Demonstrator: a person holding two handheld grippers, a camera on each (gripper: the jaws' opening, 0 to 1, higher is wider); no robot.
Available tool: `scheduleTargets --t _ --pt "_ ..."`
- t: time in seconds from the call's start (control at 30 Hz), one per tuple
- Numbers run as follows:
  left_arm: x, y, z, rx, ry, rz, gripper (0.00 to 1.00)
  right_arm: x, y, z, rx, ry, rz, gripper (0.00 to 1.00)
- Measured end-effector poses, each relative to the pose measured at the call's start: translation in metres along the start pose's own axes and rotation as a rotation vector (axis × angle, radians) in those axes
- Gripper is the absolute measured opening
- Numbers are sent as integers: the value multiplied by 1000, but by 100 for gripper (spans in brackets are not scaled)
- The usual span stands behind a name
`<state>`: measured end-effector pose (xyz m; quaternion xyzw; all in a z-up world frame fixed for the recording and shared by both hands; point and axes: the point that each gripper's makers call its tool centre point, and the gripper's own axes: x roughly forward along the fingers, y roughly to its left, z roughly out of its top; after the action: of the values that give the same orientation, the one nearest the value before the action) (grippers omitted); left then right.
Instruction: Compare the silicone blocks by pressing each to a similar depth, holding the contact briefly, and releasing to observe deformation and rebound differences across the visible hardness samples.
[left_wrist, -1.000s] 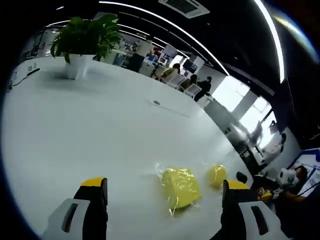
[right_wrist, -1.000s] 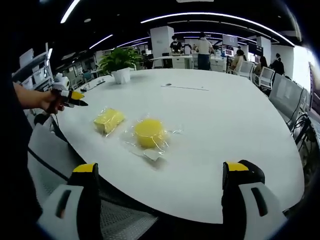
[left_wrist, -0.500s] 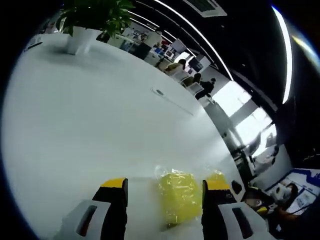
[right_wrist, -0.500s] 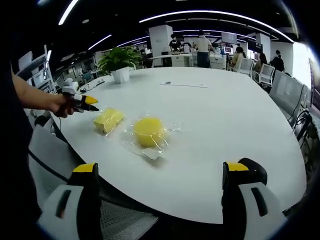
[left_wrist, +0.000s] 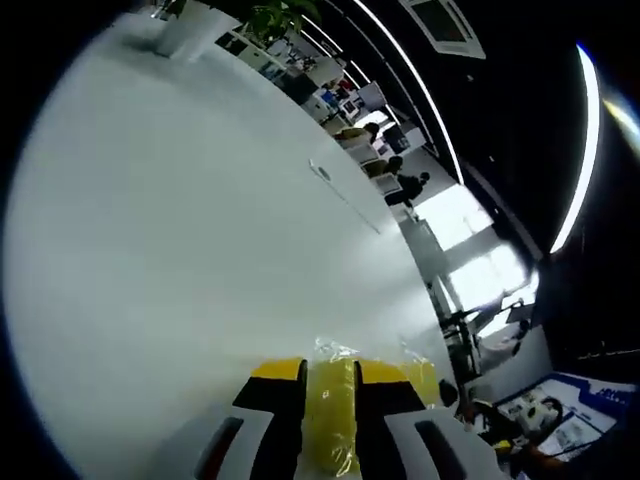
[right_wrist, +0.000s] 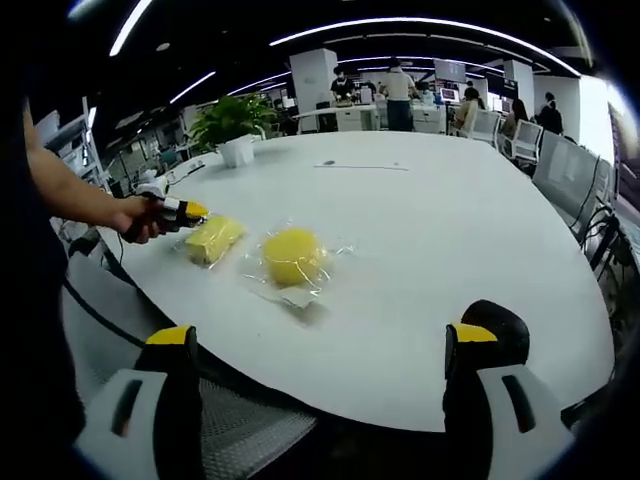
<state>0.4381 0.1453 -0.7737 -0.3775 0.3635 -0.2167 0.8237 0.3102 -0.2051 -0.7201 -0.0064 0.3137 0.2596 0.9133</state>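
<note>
Clearly, two yellow silicone samples are lying on a large white round table (right_wrist: 430, 260), each sealed in a clear plastic wrapper. No writing or brand can be read on the wrappers; a small pale tag is showing at the near edge of one wrapper, too small to read.

Seen from the right gripper view, the rectangular block (right_wrist: 213, 238) is sitting near the table's left edge, and the round block (right_wrist: 293, 256) is lying just beside it, towards the table's middle. A person's hand (right_wrist: 140, 218) is holding the left gripper (right_wrist: 190, 211) with its yellow tips touching the rectangular block's end.

Seen from the left gripper view, the left gripper (left_wrist: 329, 372) is squeezing the rectangular block (left_wrist: 331, 410), its two jaws drawn close together with the yellow block wedged between them. The round block (left_wrist: 421, 379) is peeking out just past the right jaw.

The right gripper (right_wrist: 328, 336) is hanging above the near table edge, jaws spread wide apart and holding nothing.

One potted plant (right_wrist: 234, 126) is standing at the far left of the table, and several people are sitting or standing at desks beyond.
</note>
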Motion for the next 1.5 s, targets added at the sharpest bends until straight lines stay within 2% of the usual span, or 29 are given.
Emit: scheduleTargets --t 0.1,0.23,0.4,0.53,0.73,1.0,1.13,1.23,1.3,1.33,1.5 --pt "0 -2 -4 1 12 -9 10 0 -1 2 -12 0 2 96" --pt "-2 -6 -11 10 59 -19 0 0 0 5 -22 -1 12 96" --pt "-7 -8 -13 41 47 9 0 2 -3 7 -31 0 18 96" --pt "-10 -10 -12 30 43 13 0 4 -4 8 -30 1 23 96" --pt "-16 -37 -3 15 5 -36 0 4 -6 12 -40 -3 25 96" --pt "-28 -85 11 134 -30 -97 0 5 -5 17 -42 -23 25 96" --pt "-33 -104 9 238 4 -113 0 5 -1 20 -38 -34 28 96" --pt "-36 -112 11 303 13 -114 0 5 2 25 -33 -45 32 96" --pt "-38 -114 15 306 11 -130 0 6 5 30 -37 -57 39 96" --pt "-38 -109 16 311 7 -135 0 6 7 32 -39 -61 42 96" --pt "-47 -122 26 374 -11 -155 0 8 16 36 -60 -62 61 96"
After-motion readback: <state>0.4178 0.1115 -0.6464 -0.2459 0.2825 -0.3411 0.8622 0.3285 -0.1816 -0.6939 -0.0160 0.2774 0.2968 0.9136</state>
